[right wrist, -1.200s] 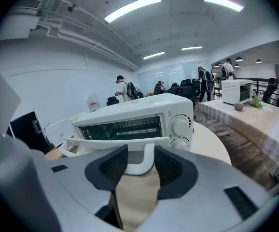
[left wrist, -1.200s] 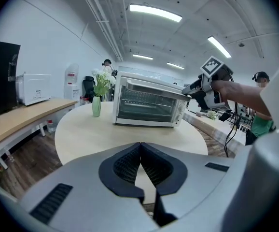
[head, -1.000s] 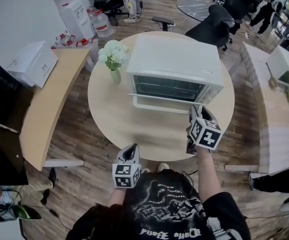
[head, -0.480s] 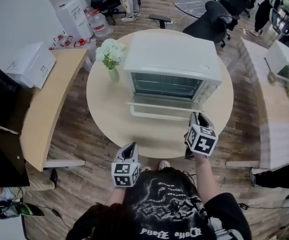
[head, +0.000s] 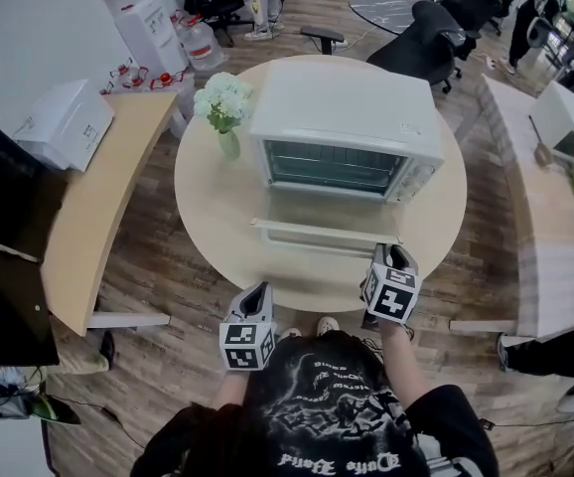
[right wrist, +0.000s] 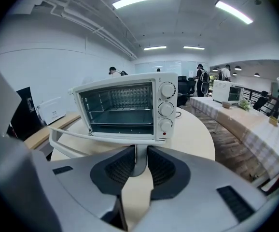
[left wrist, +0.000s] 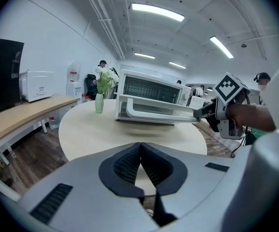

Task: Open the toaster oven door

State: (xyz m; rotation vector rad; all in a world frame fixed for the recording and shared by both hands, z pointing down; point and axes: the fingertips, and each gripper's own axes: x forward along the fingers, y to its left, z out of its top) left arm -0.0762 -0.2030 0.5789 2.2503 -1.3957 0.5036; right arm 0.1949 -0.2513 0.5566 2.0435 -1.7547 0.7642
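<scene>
A white toaster oven (head: 347,117) stands at the back of the round table (head: 217,227). Its glass door (head: 327,215) lies folded down, nearly flat, and the bar handle (head: 317,232) points toward me. My right gripper (head: 391,250) is shut on the handle's right end. In the right gripper view the pads (right wrist: 118,168) squeeze the handle's white post (right wrist: 138,159), with the open oven (right wrist: 125,105) behind it. My left gripper (head: 258,296) hangs by the table's near edge, shut and empty (left wrist: 140,152). Its view shows the handle (left wrist: 154,111) held by the right gripper (left wrist: 211,112).
A green vase of white flowers (head: 225,109) stands left of the oven. A curved wooden desk (head: 98,207) with a white box (head: 64,122) and a black screen (head: 4,256) lies to the left. Office chairs (head: 426,48) and another desk (head: 540,217) are at the right.
The oven door has swung down from nearly shut to almost flat. My right gripper came toward me and lower with the handle in it. The left gripper stayed put.
</scene>
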